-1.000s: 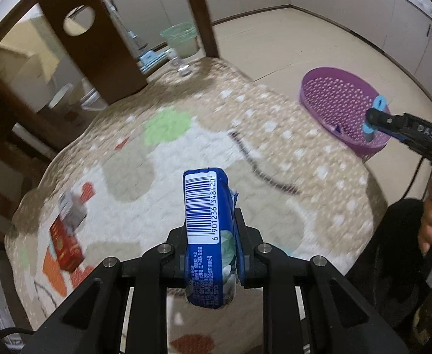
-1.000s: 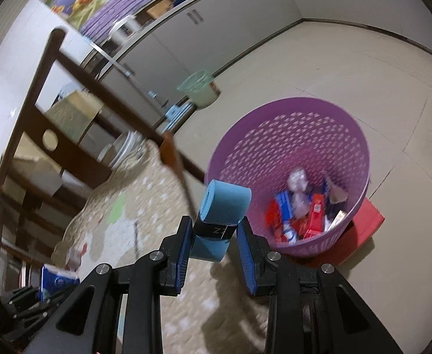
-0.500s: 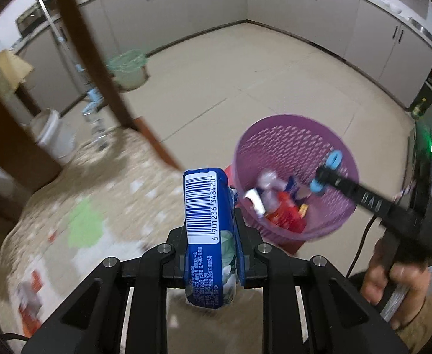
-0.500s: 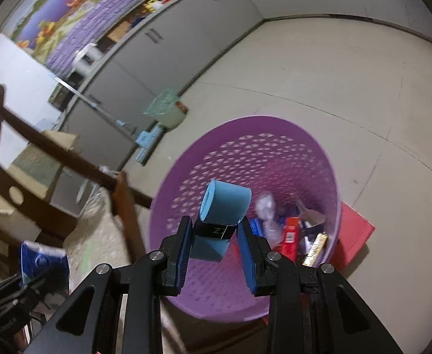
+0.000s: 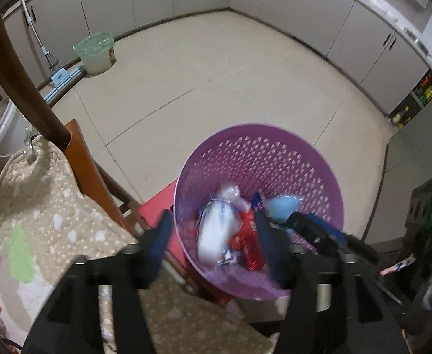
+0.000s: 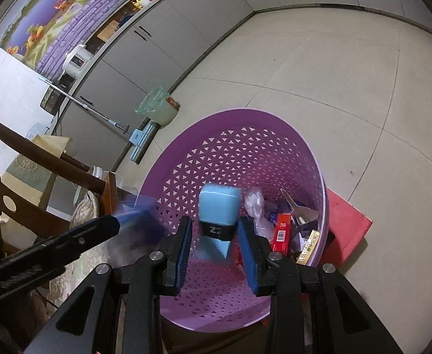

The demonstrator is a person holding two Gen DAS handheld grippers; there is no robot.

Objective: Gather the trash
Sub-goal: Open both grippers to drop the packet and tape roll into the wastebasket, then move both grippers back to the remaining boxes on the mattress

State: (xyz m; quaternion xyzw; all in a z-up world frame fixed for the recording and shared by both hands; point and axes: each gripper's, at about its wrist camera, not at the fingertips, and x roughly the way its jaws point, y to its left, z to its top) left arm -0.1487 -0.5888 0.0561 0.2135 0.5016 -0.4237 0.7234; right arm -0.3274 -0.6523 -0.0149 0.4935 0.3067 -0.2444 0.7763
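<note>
We had both grippers over the purple basket (image 5: 289, 159), which stood on a red mat (image 6: 345, 230) on the tiled floor beside the quilt-covered table (image 5: 39, 215). Our left gripper (image 5: 213, 236) had its jaws spread wide with nothing between them; the blue-and-white packet (image 5: 216, 230) lay blurred below the gap between the fingers, down inside the basket among a red wrapper (image 5: 248, 242) and a crumpled clear bag (image 5: 230, 194). In the right wrist view the left gripper's fingertips (image 6: 139, 221) showed only as a blue blur at the basket's near rim. Our right gripper (image 6: 216, 236) had its blue pads parted, and the light blue roll with a black band (image 6: 219, 209) sat between them, blurred; we could not tell whether the pads were touching it. From the left wrist view the roll (image 5: 284, 206) showed at the tip of the right gripper's fingers (image 5: 313, 227), above the basket's inside. A green-lined bin (image 5: 96, 51) and a mop (image 6: 139, 138) stood well apart, near the cabinets.
</note>
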